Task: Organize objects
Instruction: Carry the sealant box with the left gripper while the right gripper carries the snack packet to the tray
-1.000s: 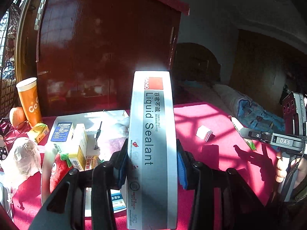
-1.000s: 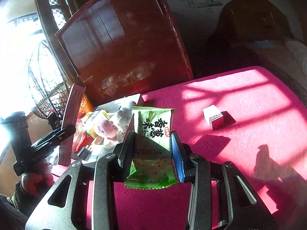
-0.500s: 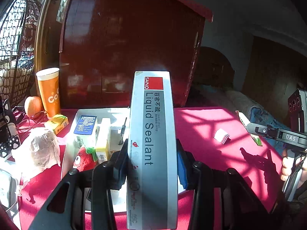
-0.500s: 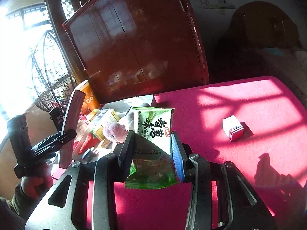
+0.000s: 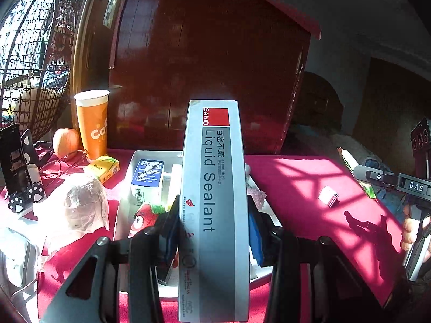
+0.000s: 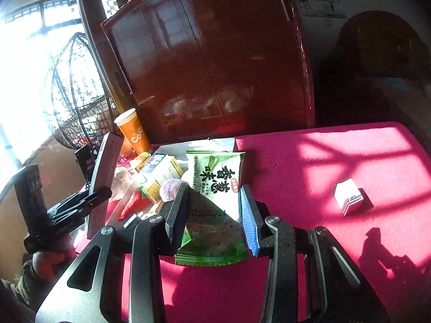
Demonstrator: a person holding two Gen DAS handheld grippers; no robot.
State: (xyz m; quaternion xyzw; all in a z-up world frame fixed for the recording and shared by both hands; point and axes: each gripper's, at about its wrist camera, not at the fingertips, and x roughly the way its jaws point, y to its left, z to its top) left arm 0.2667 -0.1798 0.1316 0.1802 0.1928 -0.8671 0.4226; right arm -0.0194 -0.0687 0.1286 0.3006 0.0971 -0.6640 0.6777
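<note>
My left gripper (image 5: 212, 228) is shut on a long grey Liquid Sealant box (image 5: 212, 188), held upright above a white tray (image 5: 126, 185). The tray holds a blue-labelled box (image 5: 147, 173), a strawberry plush (image 5: 144, 216) and other small packs. My right gripper (image 6: 214, 210) is shut on a green snack packet (image 6: 215, 185), lifted over the red tablecloth beside the tray (image 6: 215, 142). In the right wrist view the left gripper (image 6: 80, 204) with the sealant box (image 6: 103, 172) shows at the left. A small white and red box (image 6: 348, 196), also (image 5: 328, 196), lies on the cloth.
An orange paper cup (image 5: 93, 123), an apple (image 5: 66, 142), glasses, a yellow-green carton (image 5: 103, 165), crumpled paper (image 5: 83, 204) and a phone on a cat stand (image 5: 16, 167) crowd the table's left. A dark red wooden cabinet (image 5: 202, 67) rises behind. A wire basket chair (image 5: 29, 53) stands far left.
Both views have swung so the tray, cup and small box sit further right in the pictures. Each gripper keeps the same hold on its item.
</note>
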